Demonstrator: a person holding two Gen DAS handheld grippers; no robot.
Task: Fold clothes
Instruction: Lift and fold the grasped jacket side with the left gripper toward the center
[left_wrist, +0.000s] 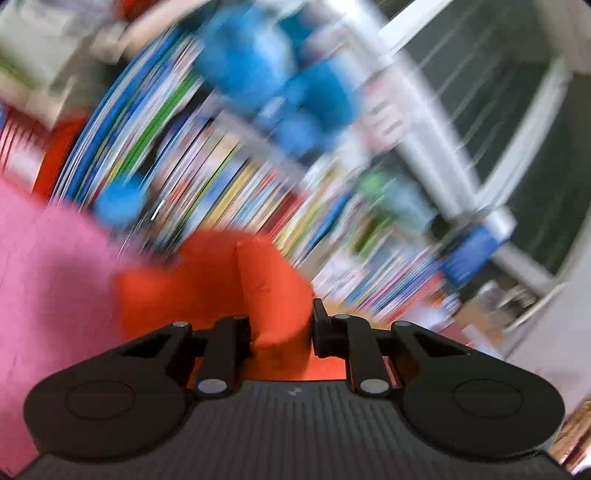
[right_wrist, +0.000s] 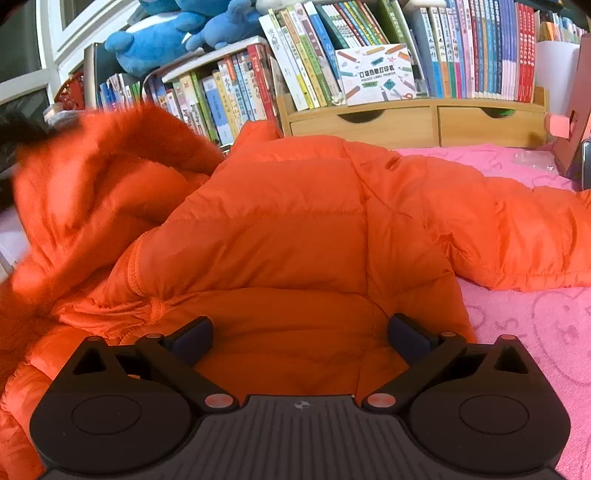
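An orange puffer jacket (right_wrist: 295, 221) lies spread on a pink bed cover (right_wrist: 535, 332). One sleeve (right_wrist: 517, 229) stretches flat to the right. At the left a part of the jacket (right_wrist: 92, 177) is lifted and blurred. My right gripper (right_wrist: 300, 332) stands open low over the jacket's hem, fingers wide apart and not pinching the fabric. In the left wrist view, which is tilted and heavily blurred, my left gripper (left_wrist: 282, 321) is shut on a fold of the orange jacket (left_wrist: 207, 280), held up above the pink cover (left_wrist: 48, 277).
Behind the bed stands a bookshelf (right_wrist: 369, 55) packed with books, with wooden drawers (right_wrist: 406, 125) under it and blue plush toys (right_wrist: 166, 40) on top. A window frame (left_wrist: 424, 155) is at the side. A pink-brown object (right_wrist: 572, 122) sits at the far right edge.
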